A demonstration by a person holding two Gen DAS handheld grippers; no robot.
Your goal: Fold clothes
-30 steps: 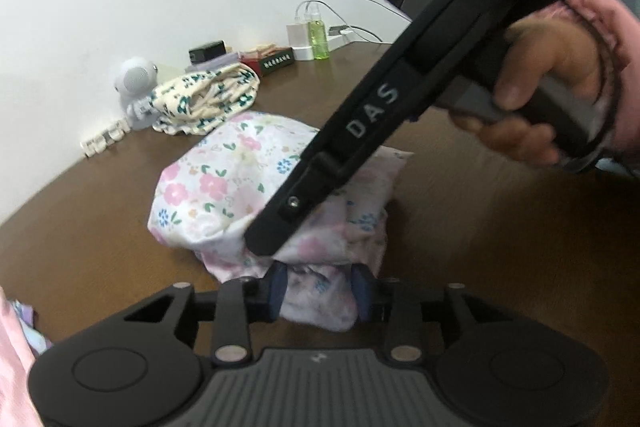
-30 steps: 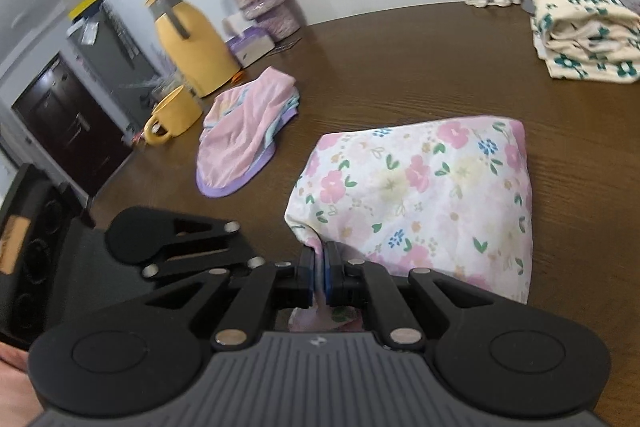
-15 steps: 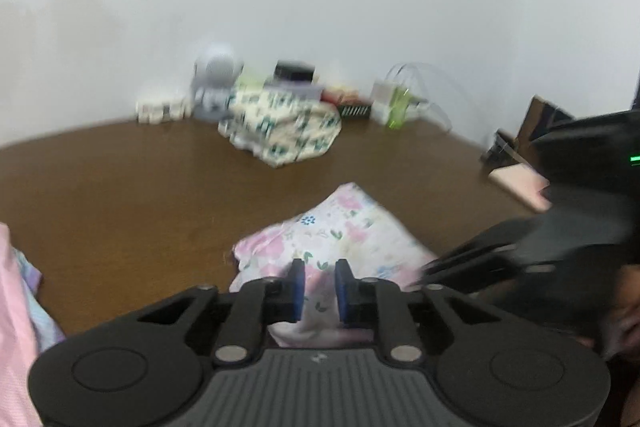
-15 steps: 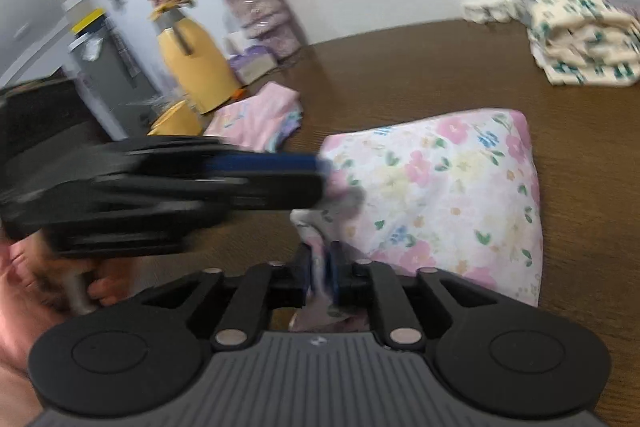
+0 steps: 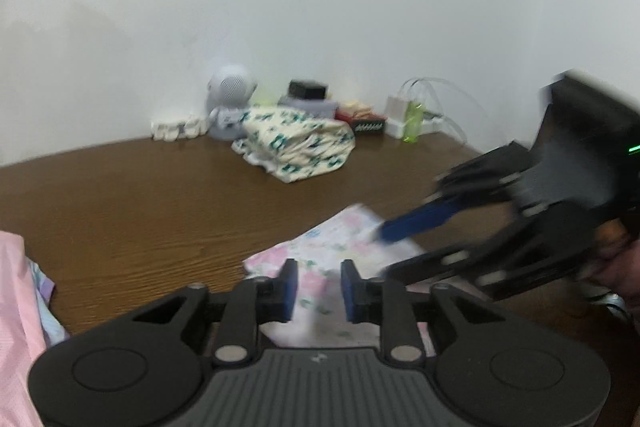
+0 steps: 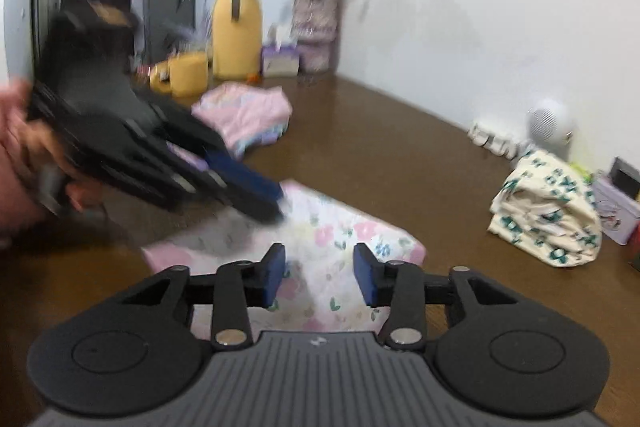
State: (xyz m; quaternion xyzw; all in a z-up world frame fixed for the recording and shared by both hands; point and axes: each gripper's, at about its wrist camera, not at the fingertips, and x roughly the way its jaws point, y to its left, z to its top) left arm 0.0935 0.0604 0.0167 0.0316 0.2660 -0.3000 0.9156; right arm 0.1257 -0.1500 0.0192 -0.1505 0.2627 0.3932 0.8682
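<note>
A folded white garment with pink flowers [image 5: 340, 255] lies flat on the brown table [image 5: 140, 203]; it also shows in the right wrist view [image 6: 340, 239]. My left gripper [image 5: 318, 287] is open and empty just above its near edge. My right gripper [image 6: 319, 277] is open and empty over the same garment. In the left wrist view the right gripper [image 5: 416, 235] comes in blurred from the right, its blue pads by the garment's far corner. In the right wrist view the left gripper [image 6: 264, 199] comes in blurred from the left.
A folded cream garment with green print [image 5: 300, 151] [image 6: 548, 215] sits near the wall with a small white speaker [image 5: 232, 99], boxes and a charger. A pink garment [image 6: 244, 115] [image 5: 16, 311], a yellow mug [image 6: 184, 75], yellow jug and flowers stand on the other side.
Both grippers have let go of the flowered garment and opened. The garment now lies flat on the table. Both grippers have lifted and swung, and the views are blurred by motion.
</note>
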